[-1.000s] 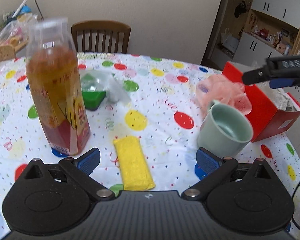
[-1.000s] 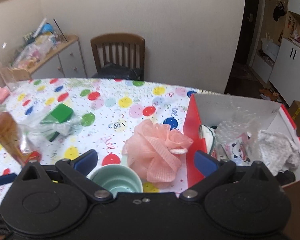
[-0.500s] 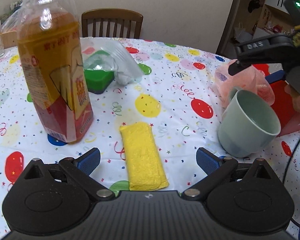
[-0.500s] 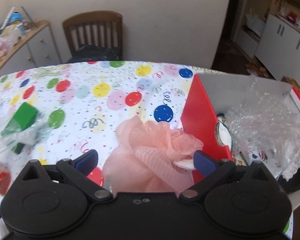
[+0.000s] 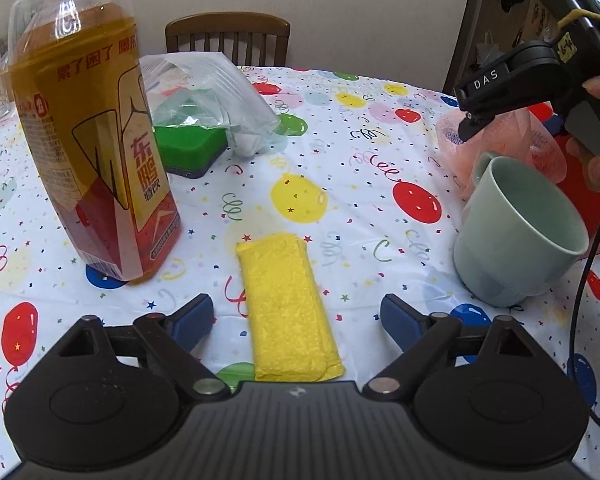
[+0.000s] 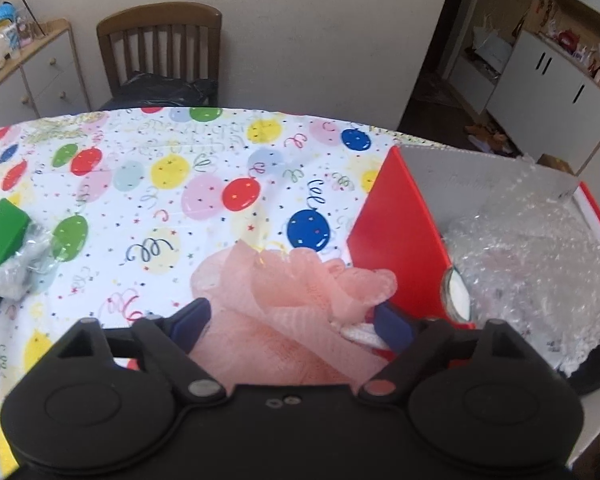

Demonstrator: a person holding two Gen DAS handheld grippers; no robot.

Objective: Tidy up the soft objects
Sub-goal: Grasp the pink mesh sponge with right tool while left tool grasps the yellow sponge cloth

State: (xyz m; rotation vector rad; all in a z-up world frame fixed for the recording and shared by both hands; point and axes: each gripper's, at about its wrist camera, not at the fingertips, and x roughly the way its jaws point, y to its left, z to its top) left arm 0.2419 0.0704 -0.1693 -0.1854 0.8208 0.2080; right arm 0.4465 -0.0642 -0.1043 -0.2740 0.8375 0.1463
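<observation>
A folded yellow cloth (image 5: 288, 304) lies flat on the balloon-print table, between the open fingers of my left gripper (image 5: 296, 316), which hovers low over its near end. A pink mesh bath pouf (image 6: 284, 304) sits beside the red box (image 6: 396, 236); it also shows in the left wrist view (image 5: 500, 140). My right gripper (image 6: 292, 320) is open with its fingers straddling the pouf, and it shows from the side in the left wrist view (image 5: 500, 92). The box holds bubble wrap (image 6: 528, 264) and other soft items.
A tall bottle of amber drink (image 5: 88, 128) stands left of the cloth. A pale green mug (image 5: 516, 236) stands to the right, in front of the pouf. A green block in a clear bag (image 5: 204, 120) lies behind. A wooden chair (image 6: 160, 48) is at the far side.
My left gripper has come forward and lower over the yellow cloth. My right gripper has dropped down onto the pink pouf, which now lies between its fingers.
</observation>
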